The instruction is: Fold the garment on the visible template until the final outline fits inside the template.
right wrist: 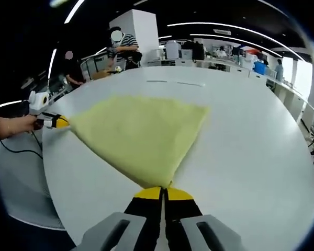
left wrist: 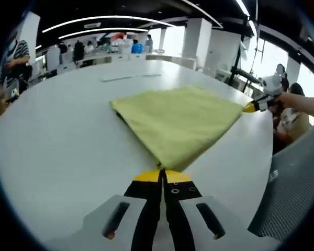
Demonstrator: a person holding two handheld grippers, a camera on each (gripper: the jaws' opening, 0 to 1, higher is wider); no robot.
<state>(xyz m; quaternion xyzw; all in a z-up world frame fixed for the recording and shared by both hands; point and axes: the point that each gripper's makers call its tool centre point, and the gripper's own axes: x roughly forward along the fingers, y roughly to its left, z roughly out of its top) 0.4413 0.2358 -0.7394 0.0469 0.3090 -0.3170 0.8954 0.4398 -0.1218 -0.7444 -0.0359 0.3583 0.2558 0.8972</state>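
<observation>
Here both grippers pinch the yellow garment (left wrist: 180,123) at neighbouring corners, with the cloth spread on the round white table (left wrist: 57,146). In the left gripper view the left gripper (left wrist: 163,174) has its jaws closed together on the corner at 6 o'clock, and the fabric fans away toward 12 o'clock; the right gripper (left wrist: 249,107) comes in at 3 o'clock, held by a hand (left wrist: 290,99), its yellow tip meeting the far corner. In the right gripper view the same right gripper (right wrist: 160,190) is clamped on the corner at 6 o'clock, jaws pressed to a slit, while the left gripper (right wrist: 62,122) bites the corner at 9 o'clock. The garment (right wrist: 141,130) lies well in from the table edge, already doubled by the look of the dark underlayer at its 9 o'clock side in the left gripper view. No template outline can be made out on the table, so I cannot tell how the cloth sits against it. The main risk, as I judge it, is uneven pulling: if one hand lifts or drags faster, the layers could slide apart and the fold skew. A shallow pinch could also slip free mid-carry, dropping a corner. Dragging toward 3 o'clock could take fabric over the table edge.
</observation>
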